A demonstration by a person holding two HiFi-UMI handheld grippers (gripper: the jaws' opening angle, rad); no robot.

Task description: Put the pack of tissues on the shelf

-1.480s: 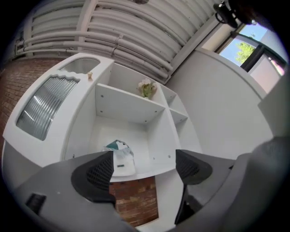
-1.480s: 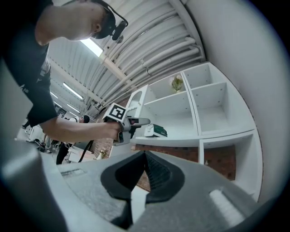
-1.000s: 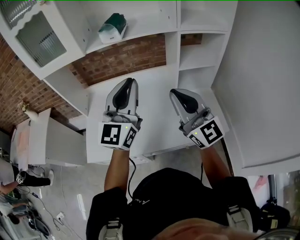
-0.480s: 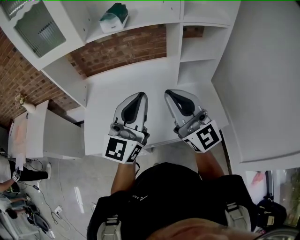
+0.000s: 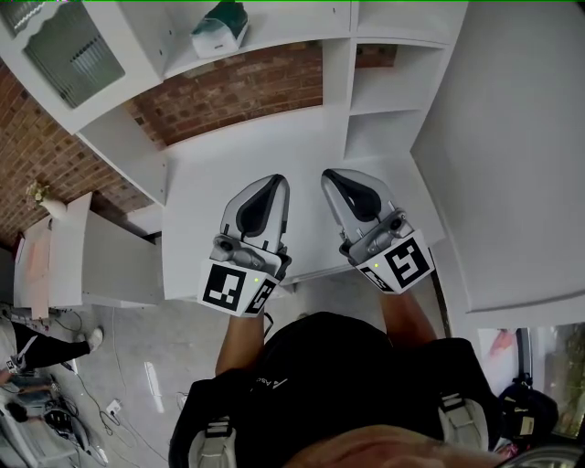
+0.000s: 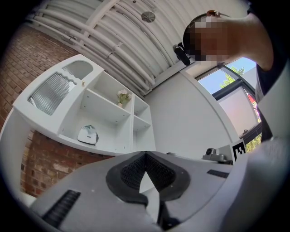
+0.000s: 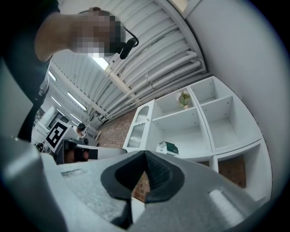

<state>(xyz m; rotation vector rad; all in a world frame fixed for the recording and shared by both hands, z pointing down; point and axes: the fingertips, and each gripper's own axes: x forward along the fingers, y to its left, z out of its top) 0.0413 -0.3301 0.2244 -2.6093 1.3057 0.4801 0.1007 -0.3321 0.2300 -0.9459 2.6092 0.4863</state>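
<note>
Partly | shelf cut off at top | tissue pack on it

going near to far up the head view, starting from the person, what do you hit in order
black shirt → left gripper and right gripper, side by side → white countertop → brick wall → pack of tissues on the shelf

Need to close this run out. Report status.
Left gripper shut, empty. Right gripper shut, empty. Tissue pack sits on the shelf, clear of both grippers. No obstruction seen.
</note>
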